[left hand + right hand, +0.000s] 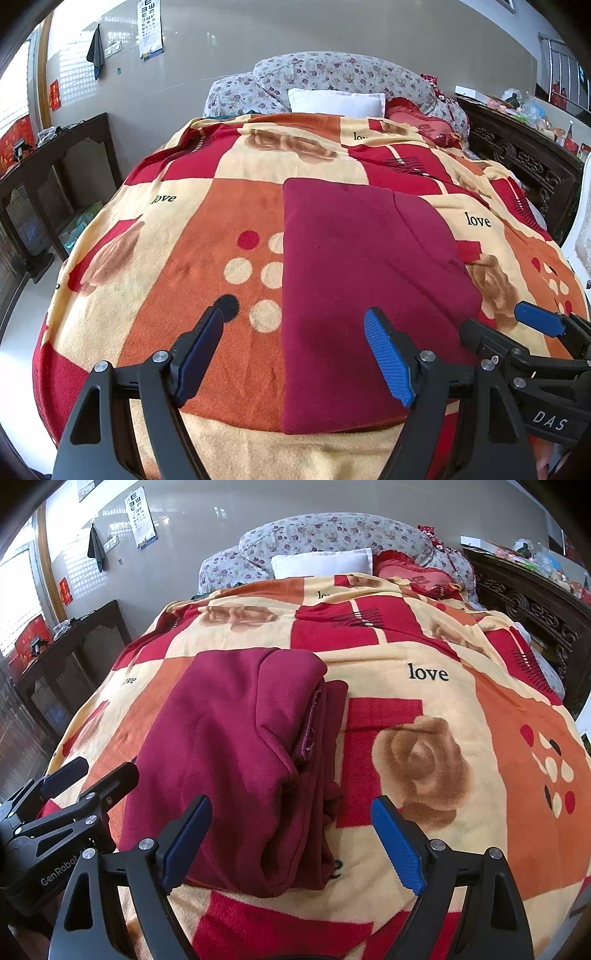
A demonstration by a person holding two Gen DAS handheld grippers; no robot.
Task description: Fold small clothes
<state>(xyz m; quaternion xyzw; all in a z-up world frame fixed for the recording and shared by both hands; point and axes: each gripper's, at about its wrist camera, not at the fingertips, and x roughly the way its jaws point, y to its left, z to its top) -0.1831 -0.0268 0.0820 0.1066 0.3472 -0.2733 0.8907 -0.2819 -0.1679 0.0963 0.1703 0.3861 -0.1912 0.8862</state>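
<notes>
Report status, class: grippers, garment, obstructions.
Left gripper open, right gripper open, both empty. Maroon garment folded flat on blanket. Nothing in the way.

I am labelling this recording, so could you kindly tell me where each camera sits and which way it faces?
Left wrist: sits on the left gripper, facing up the bed over the maroon garment; its own open fingers show, and the right gripper enters from the right.
Right wrist: sits on the right gripper, same heading; the left gripper shows at left.
Shared: garment, blanket, white pillow.
</notes>
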